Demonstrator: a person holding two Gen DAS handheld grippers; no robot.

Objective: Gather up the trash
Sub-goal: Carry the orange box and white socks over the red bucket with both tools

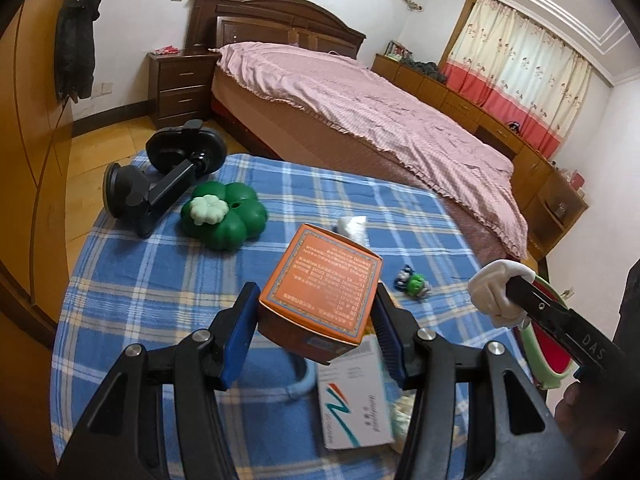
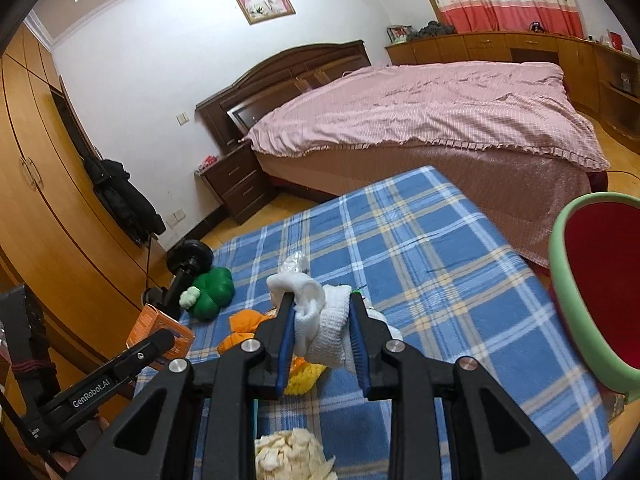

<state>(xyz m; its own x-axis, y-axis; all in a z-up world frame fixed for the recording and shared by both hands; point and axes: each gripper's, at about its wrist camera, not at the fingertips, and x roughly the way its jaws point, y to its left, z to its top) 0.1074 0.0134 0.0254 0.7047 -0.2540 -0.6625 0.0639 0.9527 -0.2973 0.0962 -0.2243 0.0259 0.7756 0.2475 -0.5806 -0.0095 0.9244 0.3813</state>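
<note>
My left gripper (image 1: 316, 312) is shut on an orange cardboard box (image 1: 320, 288) and holds it above the blue plaid tablecloth (image 1: 140, 288). My right gripper (image 2: 320, 320) is shut on a crumpled white tissue wad (image 2: 320, 320), lifted over the table; it shows at the right of the left wrist view (image 1: 490, 292). A red bin with a green rim (image 2: 560, 280) stands at the table's right edge. A white medicine box (image 1: 354, 404) lies under the orange box. Orange peel (image 2: 244, 328) and pale crumpled scraps (image 2: 288, 456) lie on the cloth.
A green clover-shaped toy (image 1: 224, 216), a black suction phone mount (image 1: 160, 184), a small green figurine (image 1: 414, 282) and a white wrapper (image 1: 352, 226) lie on the table. A bed with a pink cover (image 1: 380, 108) stands behind; wooden wardrobes (image 2: 40, 200) are at the left.
</note>
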